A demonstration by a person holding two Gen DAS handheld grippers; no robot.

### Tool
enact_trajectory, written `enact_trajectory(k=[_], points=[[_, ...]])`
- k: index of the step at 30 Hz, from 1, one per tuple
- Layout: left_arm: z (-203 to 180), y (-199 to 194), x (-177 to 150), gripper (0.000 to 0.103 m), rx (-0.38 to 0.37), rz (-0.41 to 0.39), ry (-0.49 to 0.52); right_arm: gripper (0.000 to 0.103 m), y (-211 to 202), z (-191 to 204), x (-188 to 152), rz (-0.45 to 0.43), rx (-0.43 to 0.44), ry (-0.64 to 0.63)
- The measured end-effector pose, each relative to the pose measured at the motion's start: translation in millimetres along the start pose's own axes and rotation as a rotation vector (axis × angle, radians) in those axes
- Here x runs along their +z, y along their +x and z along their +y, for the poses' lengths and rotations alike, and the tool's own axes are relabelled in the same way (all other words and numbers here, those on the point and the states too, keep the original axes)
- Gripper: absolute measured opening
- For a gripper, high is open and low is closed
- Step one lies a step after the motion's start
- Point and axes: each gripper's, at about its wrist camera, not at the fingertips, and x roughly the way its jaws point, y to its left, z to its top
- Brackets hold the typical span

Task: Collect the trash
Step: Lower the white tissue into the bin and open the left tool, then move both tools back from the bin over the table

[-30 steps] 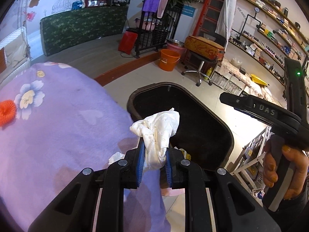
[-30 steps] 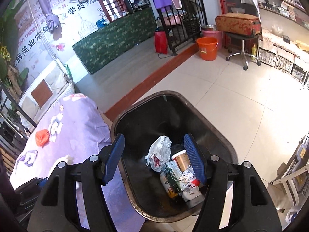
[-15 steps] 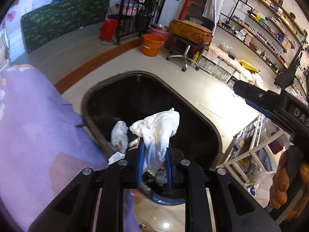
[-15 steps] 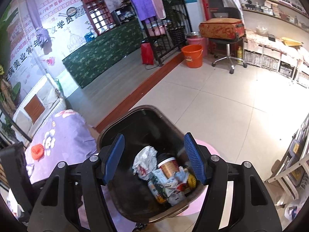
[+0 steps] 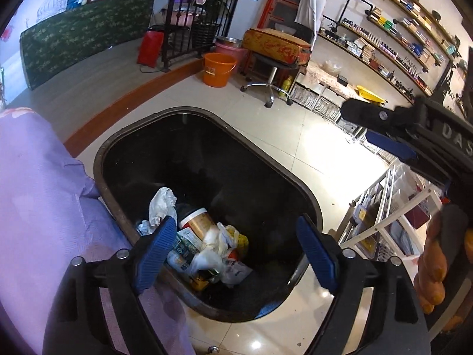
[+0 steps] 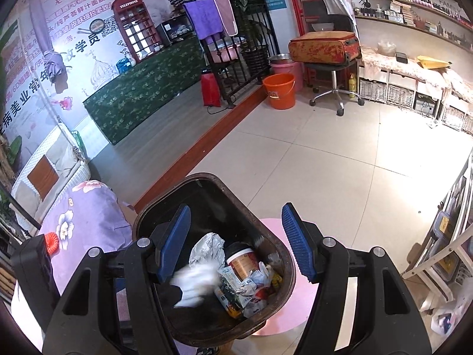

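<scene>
- Tiled shop floor under everything; low in frame, the left gripper is opening, nothing between its jaws.
- Right gripper spread, empty.
- Beyond, white wad blurs into the bin atop trash.
- Judged: this piece is done; the purple bedspread upper left may hold more.

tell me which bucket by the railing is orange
The front bucket, standing on the tiled floor; the pink bucket sits behind it, holding a metal bowl.

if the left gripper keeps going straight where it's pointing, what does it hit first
Probably the trash pile in the black bin. The left gripper is opening, nothing between its fingers, aimed into the bin; depth is unclear.
</scene>
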Motion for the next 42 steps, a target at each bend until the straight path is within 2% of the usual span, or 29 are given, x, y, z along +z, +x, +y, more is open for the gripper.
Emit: enact_trajectory(k=[3,4,5,10,12,19,27,42], points=[[3,-9,-3,0.088,0.004,-0.023,-0.003,0.066,-2,0,1,-0.005,0.000,-0.002],[4,-11,-4,0.090,0.003,-0.028,-0.006,0.069,-2,-1,1,-0.008,-0.001,-0.001],[5,-15,-5,0.090,0.004,-0.033,-0.009,0.076,-2,0,1,-0.012,-0.002,0.000],[14,-34,-15,0.093,0.026,-0.060,-0.028,0.079,0,9,-2,-0.001,0.015,-0.012],[22,-46,-20,0.094,0.052,-0.077,-0.036,0.085,2,14,-3,0.007,0.028,-0.025],[54,-83,-34,0.097,0.132,-0.129,-0.094,0.087,11,40,-11,0.051,0.079,-0.058],[93,-117,-53,0.097,0.233,-0.157,-0.173,0.087,23,102,-32,0.123,0.188,-0.167],[197,-192,-125,0.097,0.462,-0.192,-0.415,0.087,35,235,-83,0.258,0.428,-0.397]])
